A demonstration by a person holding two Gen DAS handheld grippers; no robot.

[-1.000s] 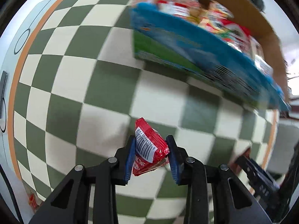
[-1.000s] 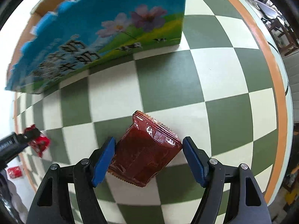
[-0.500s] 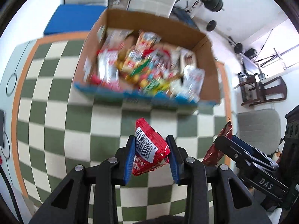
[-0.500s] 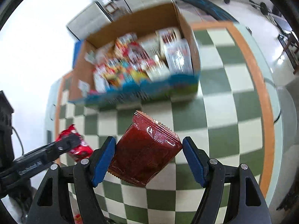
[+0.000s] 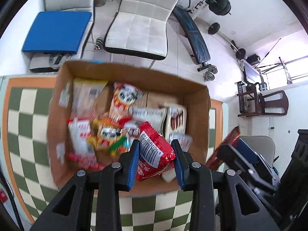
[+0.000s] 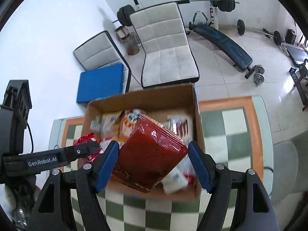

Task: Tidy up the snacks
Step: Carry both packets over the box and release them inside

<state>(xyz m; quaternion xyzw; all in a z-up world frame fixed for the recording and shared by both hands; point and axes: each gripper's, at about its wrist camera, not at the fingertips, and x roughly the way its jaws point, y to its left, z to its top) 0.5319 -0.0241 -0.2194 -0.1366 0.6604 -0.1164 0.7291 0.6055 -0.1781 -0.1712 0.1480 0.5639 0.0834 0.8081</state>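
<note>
step: both packets carried over the cardboard box [image 5: 198, 104], centre frame.
left tongs [image 5: 155, 159]: clenched on red snack packet [image 5: 154, 152].
right tongs [image 6: 153, 164]: clenched on dark red pouch [image 6: 150, 157].
next: probably lower, then release inside.

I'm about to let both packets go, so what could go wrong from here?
1. The dark red packet sits skewed in the wide right gripper, over the box's near wall; released now, it might catch the edge and fall onto the table.
2. The box is already heaped with snacks, so the red packet from the left gripper could slide off the pile.
3. Both grippers crowd the same corner and may bump.
</note>
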